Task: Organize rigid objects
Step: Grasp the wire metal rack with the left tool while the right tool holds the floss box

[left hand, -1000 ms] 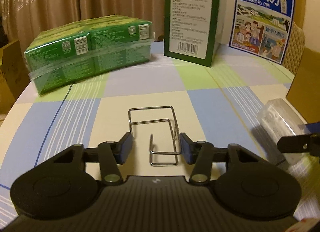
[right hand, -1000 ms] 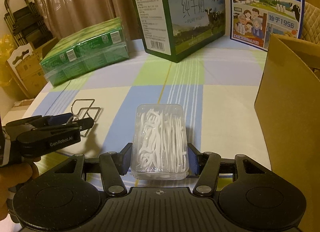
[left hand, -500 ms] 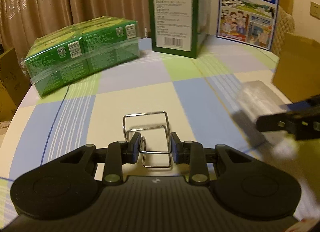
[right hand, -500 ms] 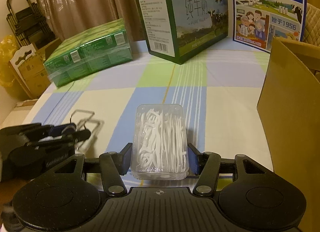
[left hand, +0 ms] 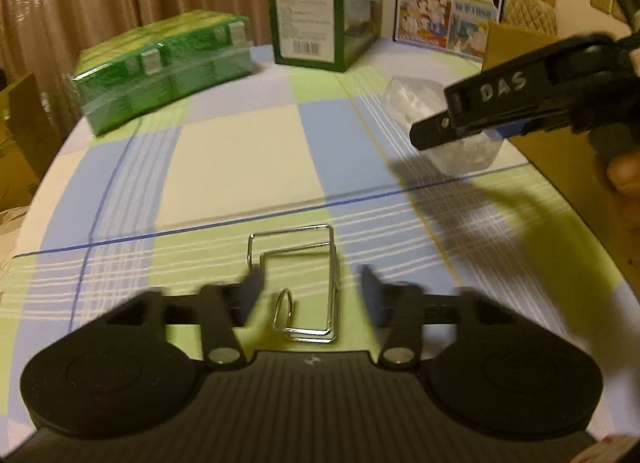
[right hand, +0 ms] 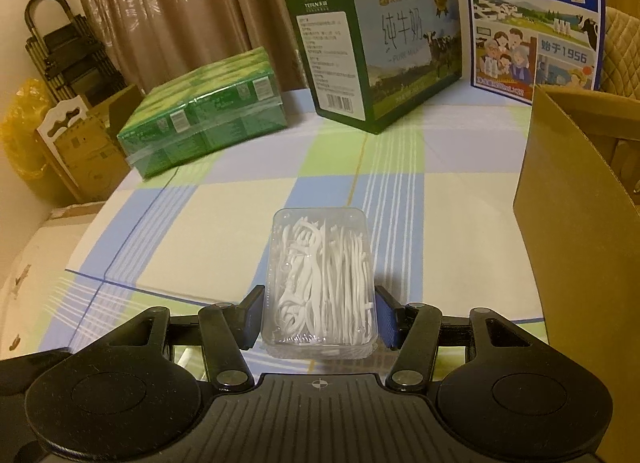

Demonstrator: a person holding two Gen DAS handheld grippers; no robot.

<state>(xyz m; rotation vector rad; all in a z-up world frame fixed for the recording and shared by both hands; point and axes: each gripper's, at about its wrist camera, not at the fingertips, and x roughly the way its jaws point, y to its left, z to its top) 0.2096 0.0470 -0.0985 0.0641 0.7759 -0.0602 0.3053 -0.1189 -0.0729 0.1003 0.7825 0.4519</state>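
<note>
1. Left gripper [left hand: 310, 291]: both fingers motion-blurred, edges smeared. Jaws have just been opening. Wire rack [left hand: 304, 283] sits between them on the tablecloth [left hand: 232, 159], w/ a clear gap on its right side. On the left the pad [left hand: 252, 289] overlaps the wire; can't tell if it touches.
2. Rack's near end lies close to the gripper body; its small hook loop shows between the fingers.
3. Right gripper [right hand: 318, 315]: part open, pads pressed on both long sides of the clear floss-pick box [right hand: 320, 283]. Box is held; can't tell whether it's off the cloth. White picks visible through the lid.
4. In left wrist view the right gripper's body covers most of that box; only clear corners poke out above and below, blurred. A bit of hand [left hand: 624, 175] shows at the right edge, cut off.
5. Cardboard box [right hand: 580, 199] stands open at the table's right edge, cropped by frame; inside not visible.
6. Far side of table: green shrink-wrapped pack [right hand: 204, 127] on the left, green milk carton box [right hand: 372, 59] in the middle, blue milk box [right hand: 536, 19] on the right, its top cut off. All well apart from both grippers.
7. Curtains [right hand: 180, 11] behind. Past the table's left edge: brown cartons [right hand: 80, 147], a yellow bag [right hand: 20, 131] and dark folded items; details hard to make out.
</note>
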